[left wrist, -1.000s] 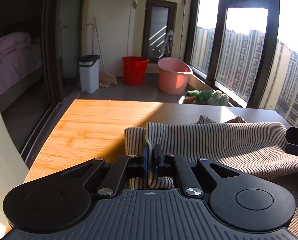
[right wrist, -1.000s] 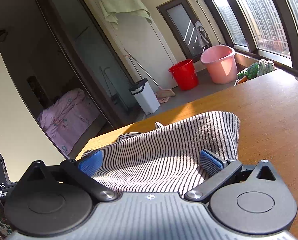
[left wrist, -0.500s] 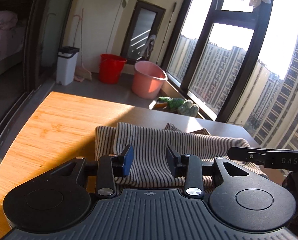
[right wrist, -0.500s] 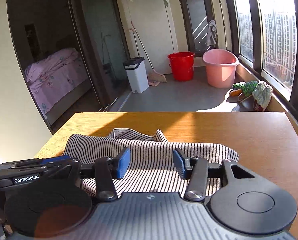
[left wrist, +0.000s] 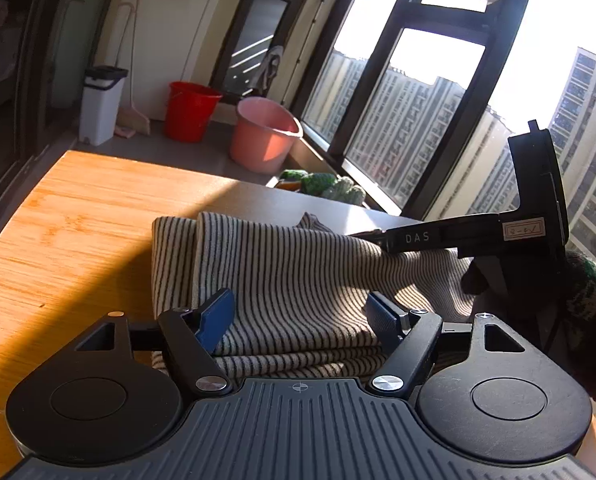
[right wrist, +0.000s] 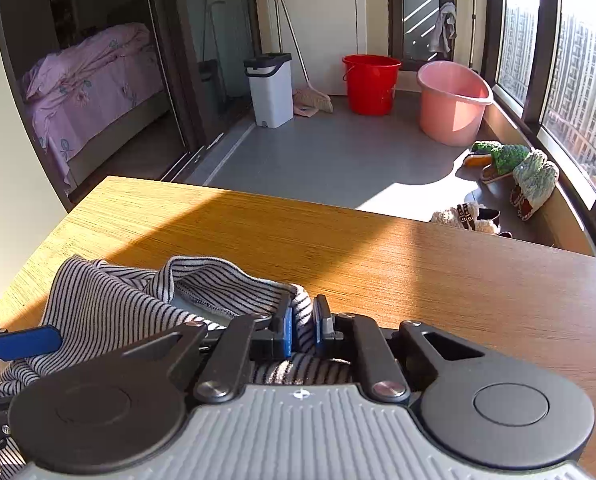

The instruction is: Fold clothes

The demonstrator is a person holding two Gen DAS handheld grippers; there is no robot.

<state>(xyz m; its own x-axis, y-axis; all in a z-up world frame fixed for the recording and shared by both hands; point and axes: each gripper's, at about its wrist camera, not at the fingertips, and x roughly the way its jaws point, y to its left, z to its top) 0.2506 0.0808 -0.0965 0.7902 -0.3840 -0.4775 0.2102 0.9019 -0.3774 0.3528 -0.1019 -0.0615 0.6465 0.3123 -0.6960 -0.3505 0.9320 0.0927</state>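
A striped garment (left wrist: pixel 298 264) lies folded in layers on a wooden table (left wrist: pixel 77 216), near the table's front edge, half in shadow and half in low sunlight. In the right wrist view the same garment (right wrist: pixel 109 300) bunches up at the left of the table (right wrist: pixel 438 280), its hem turned over to show a pale inner side.

The left gripper (left wrist: pixel 300 314) hovers over the near edge of the cloth with its jaws spread wide, the blue pads (left wrist: pixel 216 318) standing apart above the stripes and pinching nothing. The right gripper (right wrist: pixel 302 326) has its jaws drawn nearly together on a fold of the striped garment, the cloth caught between its two blue pads (right wrist: pixel 287 330). From the left wrist view the right gripper's black body, lettered "DAS", reaches in from the right, its tip (left wrist: pixel 368 234) at the far edge of the cloth; a dark gloved hand (left wrist: pixel 578 292) holds it.

Beyond the table, on the grey balcony floor, stand a red bucket (right wrist: pixel 370 82), a pink tub (right wrist: pixel 452 108) and a white bin (right wrist: pixel 269 88), with a broom (right wrist: pixel 304 80) leaning beside the bin. Slippers (right wrist: pixel 514 168) lie by the tall windows (left wrist: pixel 410 128), and a bed with a pink cover (right wrist: pixel 89 80) shows through the doorway at left.
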